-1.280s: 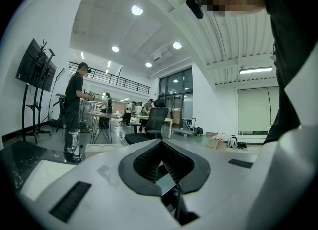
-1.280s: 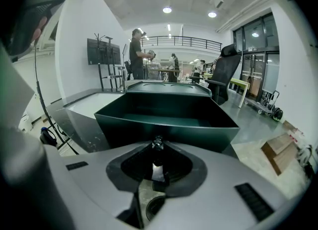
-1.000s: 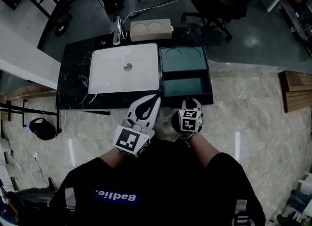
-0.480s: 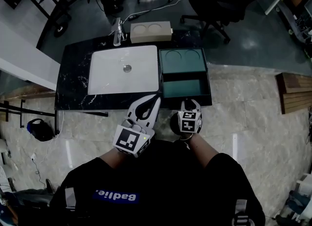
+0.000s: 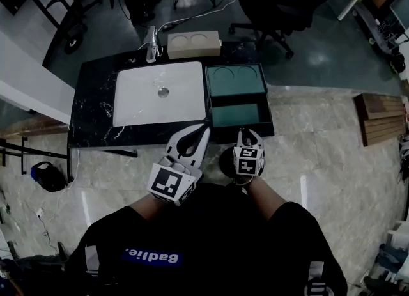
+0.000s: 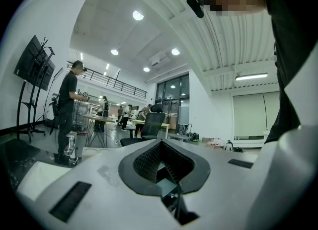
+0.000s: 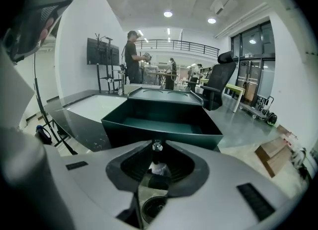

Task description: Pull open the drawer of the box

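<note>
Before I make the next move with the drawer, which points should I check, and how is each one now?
1. Drawer open: ok, it stands out of the box and looks empty.
2. Grip on the knob: ok, the right gripper is shut on it.
3. Left gripper free: ok, shut, holding nothing.
4. Box braced: not ok, nothing holds its body.
5. Drawer travel left: cannot tell.

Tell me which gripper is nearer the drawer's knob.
Right. The right gripper is shut on the knob; the left gripper hangs off to its left, empty.
</note>
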A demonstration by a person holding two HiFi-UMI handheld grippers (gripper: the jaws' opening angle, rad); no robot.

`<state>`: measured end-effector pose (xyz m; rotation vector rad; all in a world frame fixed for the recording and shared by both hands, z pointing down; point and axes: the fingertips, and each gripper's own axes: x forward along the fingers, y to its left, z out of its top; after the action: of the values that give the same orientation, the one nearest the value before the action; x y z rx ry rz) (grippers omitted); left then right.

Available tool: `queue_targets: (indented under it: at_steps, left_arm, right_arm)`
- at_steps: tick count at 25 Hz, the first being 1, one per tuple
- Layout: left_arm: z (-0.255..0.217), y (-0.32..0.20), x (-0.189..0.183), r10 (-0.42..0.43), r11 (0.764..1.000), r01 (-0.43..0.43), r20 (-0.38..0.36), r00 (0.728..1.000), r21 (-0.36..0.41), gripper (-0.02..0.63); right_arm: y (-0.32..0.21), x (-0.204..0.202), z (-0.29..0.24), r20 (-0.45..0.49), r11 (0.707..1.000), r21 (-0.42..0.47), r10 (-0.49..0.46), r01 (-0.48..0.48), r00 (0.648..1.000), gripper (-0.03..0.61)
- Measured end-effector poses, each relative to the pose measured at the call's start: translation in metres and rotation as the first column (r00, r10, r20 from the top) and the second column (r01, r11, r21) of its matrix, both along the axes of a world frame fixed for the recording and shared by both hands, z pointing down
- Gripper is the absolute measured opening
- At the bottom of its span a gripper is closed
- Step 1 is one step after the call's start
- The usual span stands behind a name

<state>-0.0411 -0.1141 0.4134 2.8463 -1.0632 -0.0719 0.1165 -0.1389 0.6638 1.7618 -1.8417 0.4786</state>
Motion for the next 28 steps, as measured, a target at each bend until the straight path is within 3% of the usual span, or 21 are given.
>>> queue_targets:
  at_steps: [12,18,21,28]
  left_arm:
    - [0.011,0.021,0.002,0.073,0.997,-0.075,-0.048,0.996,-0.033,-0.012]
    - [0.003,0.031,0.01,0.069,0.997,-0.071,-0.043,0.997,-0.026,-0.012]
    - [0.003,0.038,0.018,0.051,0.998,-0.052,-0.034,0.998,-0.03,-0.012]
    - [-0.005,0.062,0.059,0.022,0.999,-0.022,-0.013,1.0,-0.035,-0.012]
  right_arm:
    - [0.014,-0.005,-0.064,-0.014,0.993,0.11,0.051,-0.049,0.999,0.069]
    - [0.017,-0.014,-0.096,0.002,0.984,0.177,0.006,-0.006,1.0,0.069]
    - [0.027,-0.011,-0.097,0.012,0.985,0.169,-0.024,0.022,1.0,0.069]
    - [0.048,0.026,-0.11,0.029,0.982,0.181,-0.057,0.051,0.998,0.069]
